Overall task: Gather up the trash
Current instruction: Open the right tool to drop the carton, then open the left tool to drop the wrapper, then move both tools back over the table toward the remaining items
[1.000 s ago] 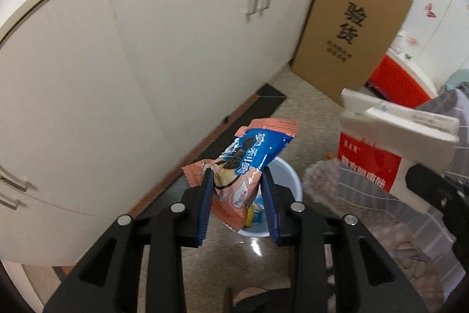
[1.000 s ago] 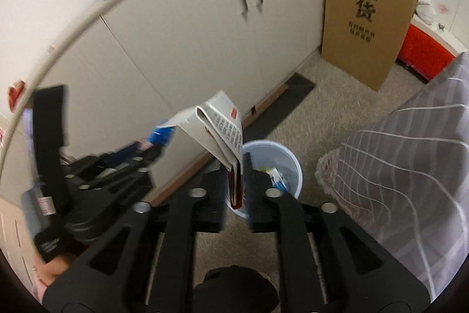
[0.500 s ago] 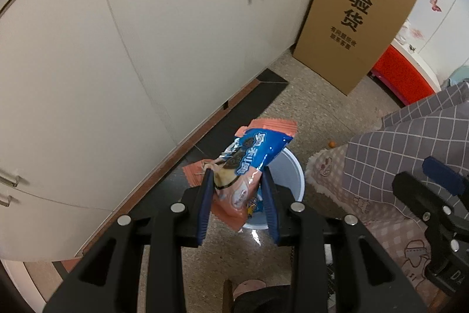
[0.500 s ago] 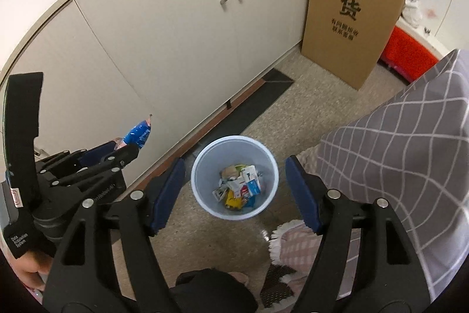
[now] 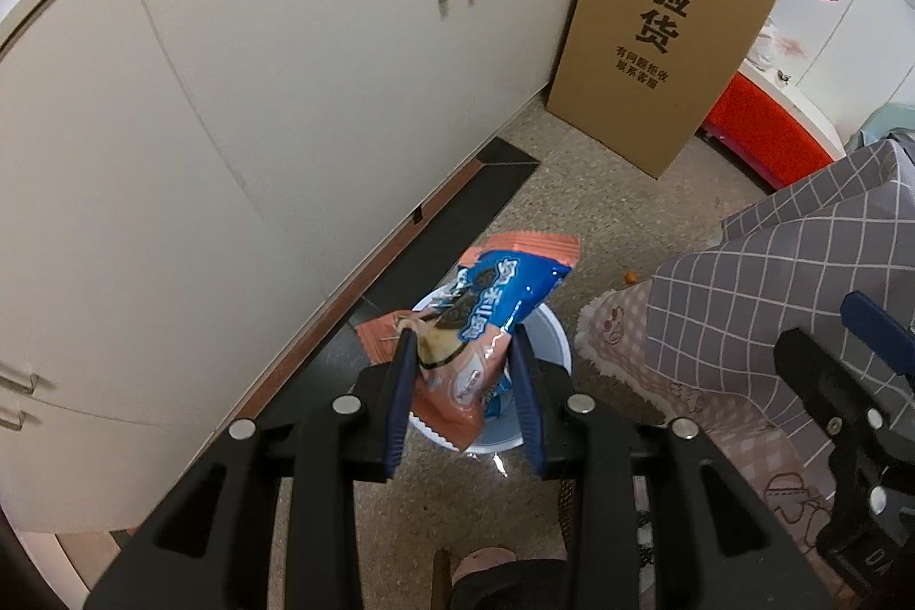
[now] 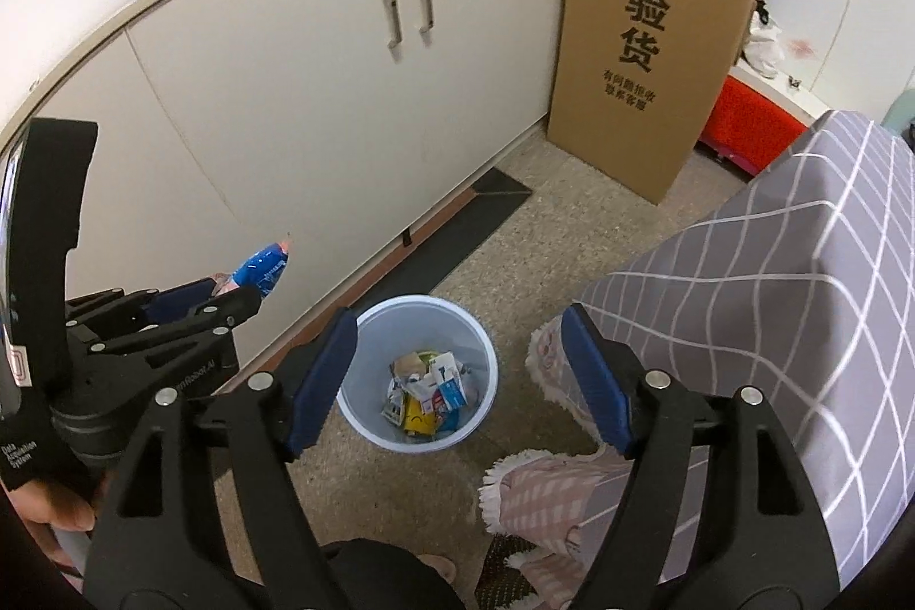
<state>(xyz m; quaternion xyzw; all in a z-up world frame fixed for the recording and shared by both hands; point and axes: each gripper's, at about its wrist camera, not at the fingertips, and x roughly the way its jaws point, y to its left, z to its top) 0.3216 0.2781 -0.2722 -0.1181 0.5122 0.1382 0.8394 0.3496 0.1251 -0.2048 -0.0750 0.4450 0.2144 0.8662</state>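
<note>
Overhead, both wrist views are looking steeply down at a speckled floor (image 6: 549,232) running along a long cream cabinet (image 6: 297,107) with two door handles. Against the cabinet's far end a tall brown cardboard box (image 6: 646,61) with dark printed characters is leaning, and a red box (image 6: 749,124) is sitting just behind it. On the right a grey checked cloth (image 6: 760,301) is draping down over something, with a pink fringed fabric (image 6: 549,490) showing below its edge.

On the floor between cabinet and cloth, a pale blue trash bin (image 6: 366,410) is standing upright, holding a small heap of crumpled wrappers and cartons (image 6: 429,393) at its bottom.

Above the bin, the right gripper (image 6: 457,375) is hanging with its blue fingers (image 6: 323,381) wide apart and opening further; nothing is lying between them, only the bin showing through the gap.

To its left, the left gripper (image 5: 462,375) is clenching a blue and salmon snack wrapper (image 5: 486,318), its fingers (image 5: 400,398) pressing on both sides of the lower half while the top end is sticking up and away. In the left wrist view the wrapper is covering much of the bin's rim (image 5: 555,341) below. A person's hand (image 6: 40,501) is gripping the left gripper's handle.
</note>
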